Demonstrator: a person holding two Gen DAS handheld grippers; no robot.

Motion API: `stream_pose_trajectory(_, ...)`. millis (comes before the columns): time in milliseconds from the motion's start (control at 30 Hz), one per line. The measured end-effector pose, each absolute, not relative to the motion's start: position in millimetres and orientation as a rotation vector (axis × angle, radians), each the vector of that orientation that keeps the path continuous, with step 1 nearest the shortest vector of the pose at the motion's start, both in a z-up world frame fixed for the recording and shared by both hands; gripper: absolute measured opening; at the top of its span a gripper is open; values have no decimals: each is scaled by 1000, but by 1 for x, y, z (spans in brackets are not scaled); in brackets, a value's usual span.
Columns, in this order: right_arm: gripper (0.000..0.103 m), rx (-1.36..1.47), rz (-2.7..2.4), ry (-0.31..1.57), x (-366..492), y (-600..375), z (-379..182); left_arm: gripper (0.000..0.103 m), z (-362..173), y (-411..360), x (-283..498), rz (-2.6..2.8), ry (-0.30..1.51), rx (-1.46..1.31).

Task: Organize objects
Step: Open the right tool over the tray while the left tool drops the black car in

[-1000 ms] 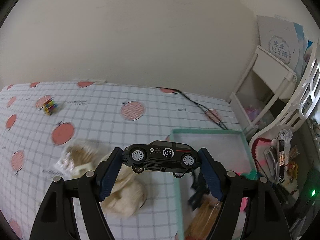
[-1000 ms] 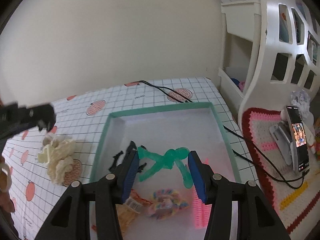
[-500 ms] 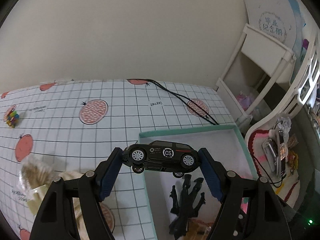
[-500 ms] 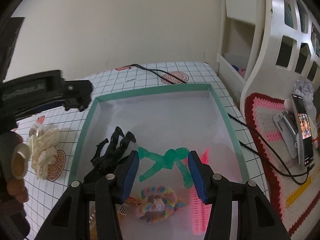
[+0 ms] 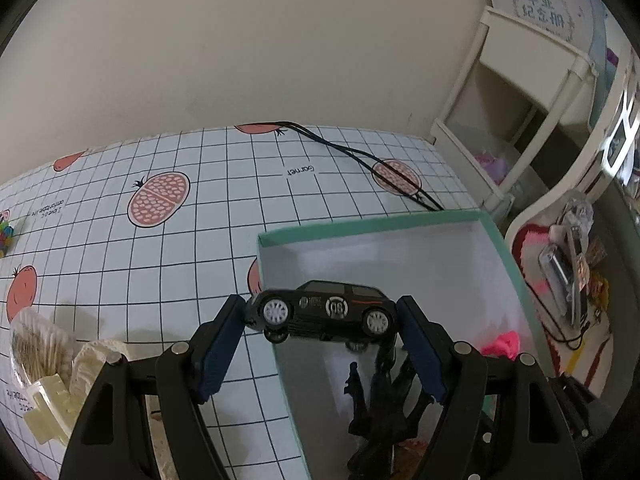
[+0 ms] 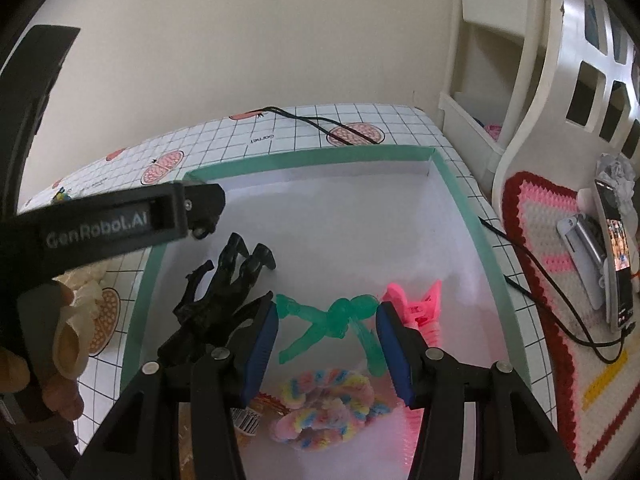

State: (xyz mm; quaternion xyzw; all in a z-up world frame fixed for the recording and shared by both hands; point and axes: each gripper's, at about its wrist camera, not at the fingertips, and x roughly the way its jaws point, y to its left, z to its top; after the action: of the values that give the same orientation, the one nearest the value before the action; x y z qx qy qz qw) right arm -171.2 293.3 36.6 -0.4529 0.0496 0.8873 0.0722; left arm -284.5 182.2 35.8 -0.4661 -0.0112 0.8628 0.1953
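My left gripper (image 5: 322, 322) is shut on a black toy car (image 5: 322, 314), held sideways above the near left edge of the green-rimmed box (image 5: 360, 226). In the right wrist view my right gripper (image 6: 326, 326) is shut on a translucent green figure (image 6: 332, 318), held over the same box (image 6: 308, 158). Inside the box lie a black figure (image 6: 222, 288), a pink comb (image 6: 420, 308) and a pastel scrunchie (image 6: 324, 410). The left gripper's arm (image 6: 108, 226) reaches in from the left over the box rim.
A checked cloth with fruit prints (image 5: 160, 200) covers the table. Cream hair items (image 5: 48, 380) lie left of the box, and a small colourful cube (image 5: 6, 236) sits far left. Black cables (image 5: 360, 160) run behind the box. A white shelf (image 5: 520, 100) and phone (image 6: 618, 256) stand right.
The left gripper has carried the car rightward from above the cream items to the box's left edge. The right gripper has moved lower and closer over the box, still holding the green figure.
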Motion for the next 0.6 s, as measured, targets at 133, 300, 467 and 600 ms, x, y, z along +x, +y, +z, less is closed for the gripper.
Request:
stream_pose_trajectory(133,54,-1381,2652,146,-171,293,33,78,35,184,-283,2420,-13,-1309)
stream_pose_trajectory(300,55,-1389,2647,143,-171,294,32,78,24,181,-282,2398,-26,-1370)
stream_pose_trajectory(467,55,-1393,2648,148,-172,294,31,78,13,174,-278,2391,-44,-1430)
stream_pose_trajectory(600,55,-1390,2649,146,-172,294,31,78,15,171,-275,2392,-56,-1436)
